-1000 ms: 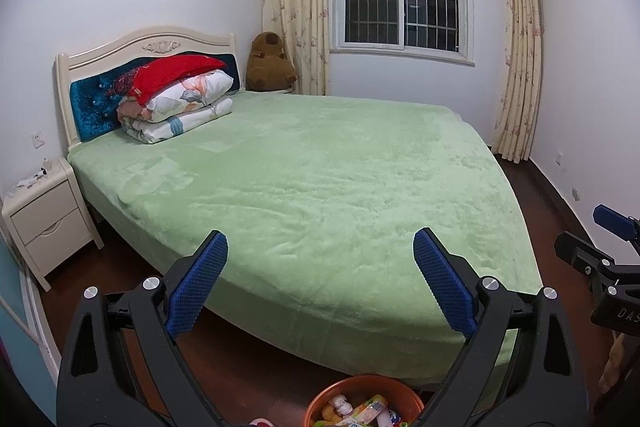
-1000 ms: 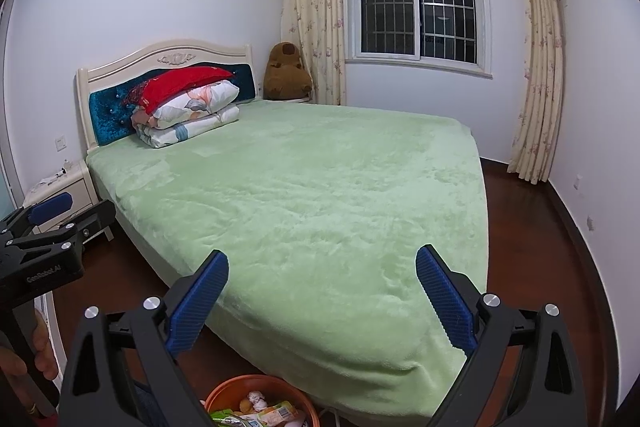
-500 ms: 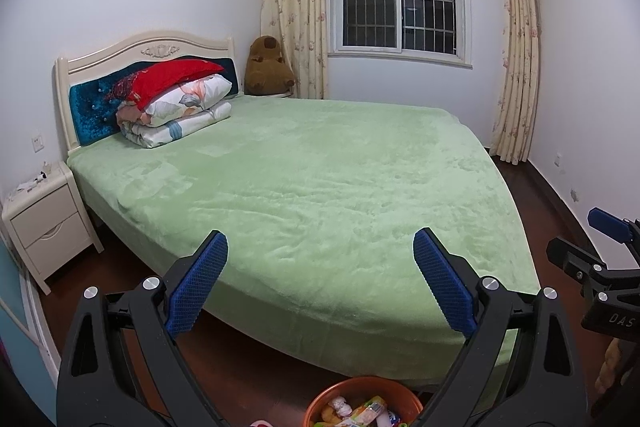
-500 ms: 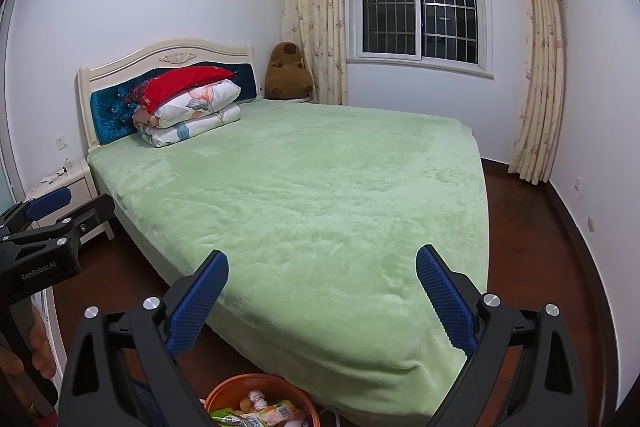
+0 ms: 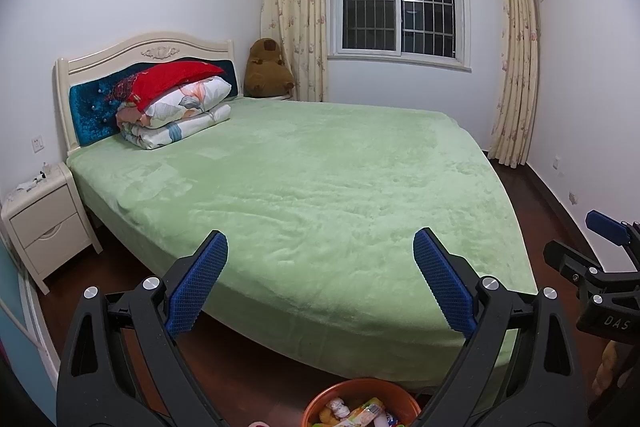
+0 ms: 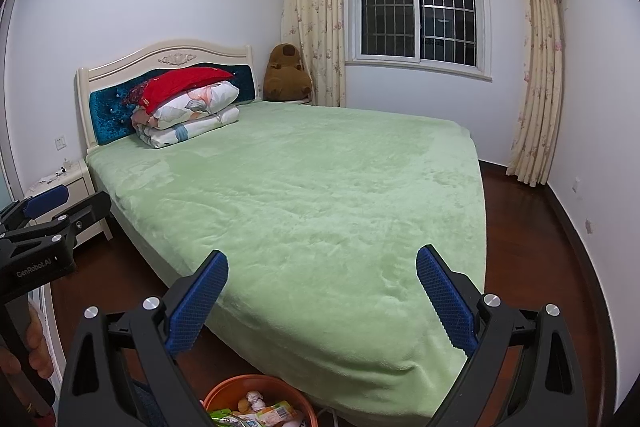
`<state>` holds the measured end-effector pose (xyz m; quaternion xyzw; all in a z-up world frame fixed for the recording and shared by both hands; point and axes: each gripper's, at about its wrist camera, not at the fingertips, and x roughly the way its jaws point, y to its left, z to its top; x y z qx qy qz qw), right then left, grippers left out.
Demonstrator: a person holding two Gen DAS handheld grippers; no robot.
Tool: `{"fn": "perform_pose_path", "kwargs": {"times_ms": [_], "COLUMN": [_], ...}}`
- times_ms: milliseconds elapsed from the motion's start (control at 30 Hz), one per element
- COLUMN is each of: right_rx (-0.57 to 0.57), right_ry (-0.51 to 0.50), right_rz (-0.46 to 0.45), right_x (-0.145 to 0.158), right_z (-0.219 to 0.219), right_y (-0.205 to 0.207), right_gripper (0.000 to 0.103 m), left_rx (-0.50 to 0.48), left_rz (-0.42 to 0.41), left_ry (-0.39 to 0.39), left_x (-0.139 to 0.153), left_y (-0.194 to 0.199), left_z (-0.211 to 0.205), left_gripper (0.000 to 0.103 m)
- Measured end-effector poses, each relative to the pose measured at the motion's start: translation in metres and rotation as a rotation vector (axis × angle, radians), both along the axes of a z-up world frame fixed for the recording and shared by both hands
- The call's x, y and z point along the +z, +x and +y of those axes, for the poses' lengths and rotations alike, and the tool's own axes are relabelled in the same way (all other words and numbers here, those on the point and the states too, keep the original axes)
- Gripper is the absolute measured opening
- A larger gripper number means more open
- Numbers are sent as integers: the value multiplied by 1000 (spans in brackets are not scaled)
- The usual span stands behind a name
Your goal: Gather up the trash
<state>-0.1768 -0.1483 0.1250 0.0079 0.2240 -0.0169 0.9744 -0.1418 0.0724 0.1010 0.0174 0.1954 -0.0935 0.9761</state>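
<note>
Nothing shifted | left tool [image 5: 320, 279] open-jawed, empty | right tool [image 6: 322, 293] likewise

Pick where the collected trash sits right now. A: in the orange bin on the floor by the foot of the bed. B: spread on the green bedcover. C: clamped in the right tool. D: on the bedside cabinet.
A: wrappers and crumpled scraps fill the orange bin on the floor by the foot of the bed; the right tool is open and holds nothing.
</note>
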Motion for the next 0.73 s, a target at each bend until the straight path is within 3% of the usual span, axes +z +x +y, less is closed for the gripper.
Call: {"fn": "perform_pose_path", "kwargs": {"times_ms": [733], "right_rx": [-4], "right_ry": [0], "right_rz": [2], "right_x": [1], "right_z": [-1], "right_y": [0], "right_gripper": [94], "left_rx": [0], "left_rz": [4], "left_ry": [2], "left_x": [2], "left_y": [-2], "left_z": [-7], "left_gripper": [92]}}
